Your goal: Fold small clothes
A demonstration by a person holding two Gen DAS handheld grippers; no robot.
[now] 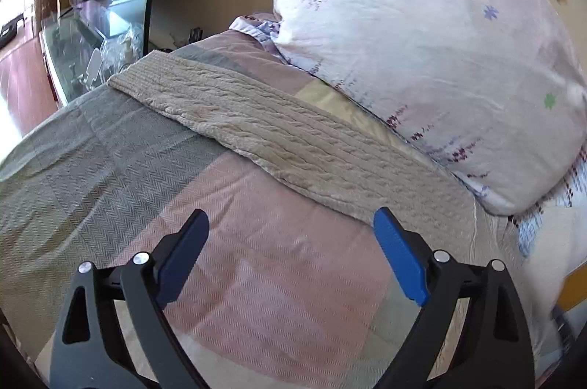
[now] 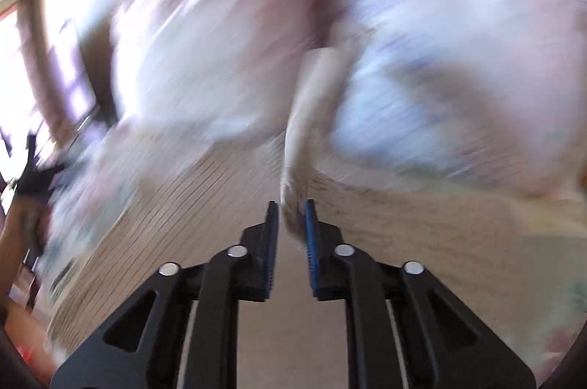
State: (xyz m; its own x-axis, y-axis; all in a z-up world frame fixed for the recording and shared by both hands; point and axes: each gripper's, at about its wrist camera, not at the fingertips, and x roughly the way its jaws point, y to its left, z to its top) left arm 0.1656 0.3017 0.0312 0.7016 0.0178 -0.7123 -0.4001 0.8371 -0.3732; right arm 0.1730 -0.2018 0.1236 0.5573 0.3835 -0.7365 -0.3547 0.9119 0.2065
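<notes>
The bed (image 1: 110, 147) carries a checked cover, with a floral pillow (image 1: 422, 33) at two o'clock in the left view. The beige knitted garment (image 1: 279, 139) lies across the cover from ten to four o'clock, apparently folded into a long strip. My left hand-held gripper (image 1: 290, 224) hangs wide open and empty, just before its near edge. My right hand-held gripper (image 2: 291, 209) is almost closed on a beige fabric edge; this view is blurred. I judge a fold is in progress; next, the left must pinch another corner. I read no writing anywhere.
</notes>
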